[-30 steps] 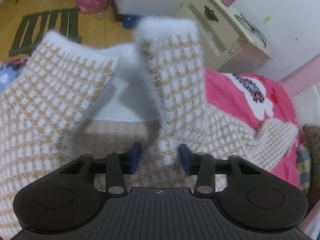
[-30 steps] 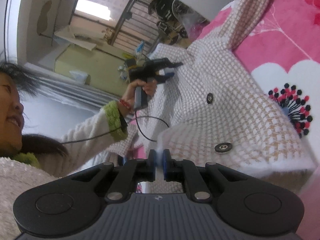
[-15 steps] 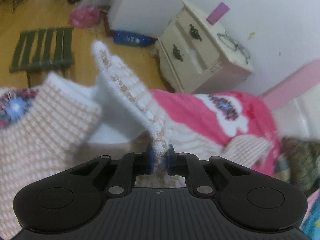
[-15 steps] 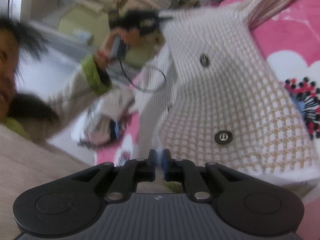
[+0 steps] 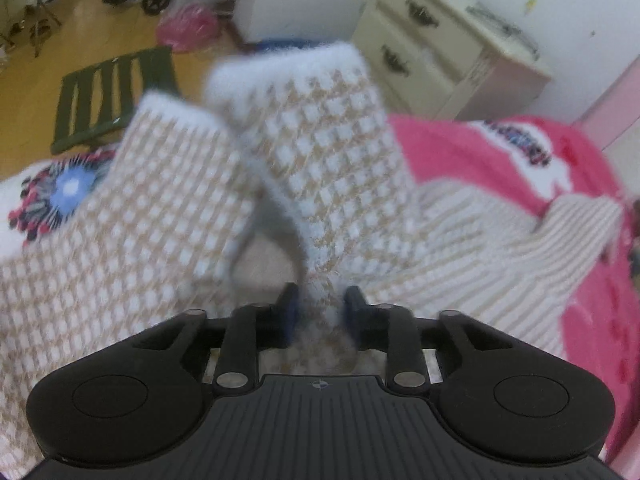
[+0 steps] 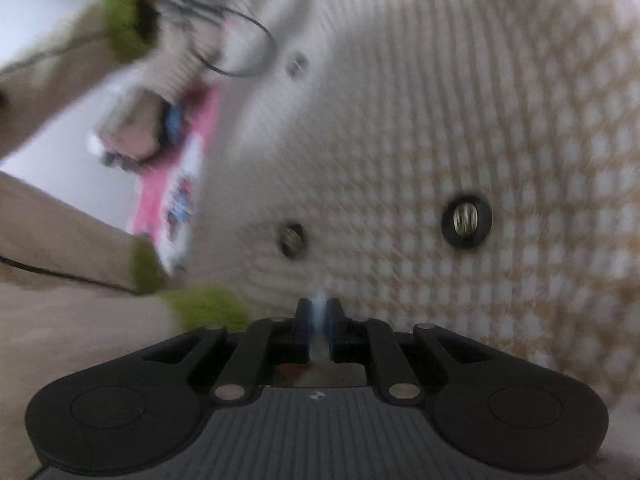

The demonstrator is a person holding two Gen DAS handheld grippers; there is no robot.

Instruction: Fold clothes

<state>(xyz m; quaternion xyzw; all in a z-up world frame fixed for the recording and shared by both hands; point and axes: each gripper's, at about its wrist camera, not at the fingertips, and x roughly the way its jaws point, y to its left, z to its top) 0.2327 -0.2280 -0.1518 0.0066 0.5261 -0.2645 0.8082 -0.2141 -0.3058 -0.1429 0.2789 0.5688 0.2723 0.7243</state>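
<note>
A fuzzy white-and-tan houndstooth cardigan [image 5: 160,240] lies spread on a pink floral bedspread [image 5: 480,148]. One flap of it [image 5: 320,152] stands up from my left gripper [image 5: 320,306]. The left jaws are opening, and the flap's lower edge sits loosely between the blue pads [image 5: 290,312]. In the blurred right wrist view the cardigan front [image 6: 460,120] with its dark snap buttons [image 6: 466,220] fills the picture. My right gripper [image 6: 318,312] is low over it. Its jaws are starting to open, with a thin white edge of the cardigan still pinched between them.
A cream nightstand [image 5: 448,40] stands past the bed by a white wall. On the wooden floor are a green slatted stool [image 5: 108,96] and a pink bag [image 5: 188,28]. The person's beige sleeve with its green cuff [image 6: 124,28] and a black cable [image 6: 244,48] cross the right wrist view.
The left jaws, shut on the flap half a second ago, have spread apart. The right gripper has dropped towards the cardigan, whose buttons now loom larger.
</note>
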